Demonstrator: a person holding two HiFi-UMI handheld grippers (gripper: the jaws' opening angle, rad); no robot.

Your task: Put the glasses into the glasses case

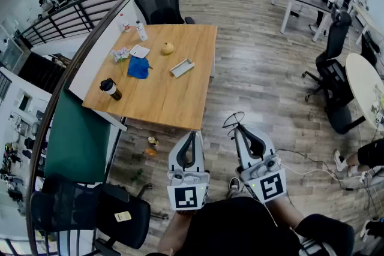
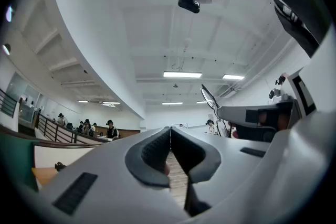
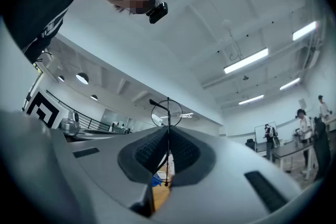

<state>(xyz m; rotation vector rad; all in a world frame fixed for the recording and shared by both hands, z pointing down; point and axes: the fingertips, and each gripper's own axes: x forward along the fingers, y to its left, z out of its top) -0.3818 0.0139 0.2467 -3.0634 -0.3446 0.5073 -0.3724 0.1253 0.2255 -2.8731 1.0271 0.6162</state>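
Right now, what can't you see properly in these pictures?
- Glasses: right gripper view, mostly hidden between the right gripper's pads; only one thin rim shows.
- Glasses case: head view, too small to tell open or closed.
- Table: left gripper view, nearly all hidden behind the left gripper's body.
- Cup: head view, contents hidden by its lid.

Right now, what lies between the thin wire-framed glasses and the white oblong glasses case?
In the head view, only plank floor and bare wooden tabletop separate glasses from case.
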